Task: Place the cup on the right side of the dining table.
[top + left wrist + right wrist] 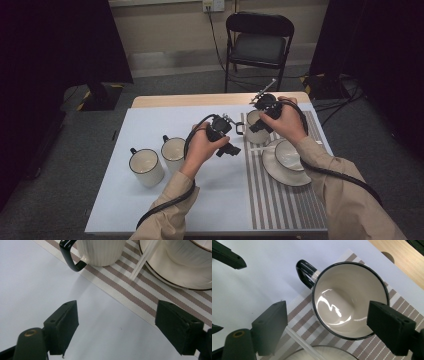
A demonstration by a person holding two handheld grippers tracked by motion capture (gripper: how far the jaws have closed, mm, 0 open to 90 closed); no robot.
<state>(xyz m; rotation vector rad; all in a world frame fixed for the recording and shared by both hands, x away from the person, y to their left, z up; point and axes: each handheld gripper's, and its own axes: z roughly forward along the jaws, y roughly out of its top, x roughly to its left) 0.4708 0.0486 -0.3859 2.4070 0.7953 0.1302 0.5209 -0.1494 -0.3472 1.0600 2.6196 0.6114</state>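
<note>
We hold the right gripper [253, 123] over the mug [350, 300], wrist bent down, its jaws spread wide and empty on either side of the rim. The mug stands on the striped mat [280, 197], just behind the saucer [272, 167]. Our left gripper [234, 136] hovers low beside the mug's handle, jaws likewise apart. We see no lettering.
</note>
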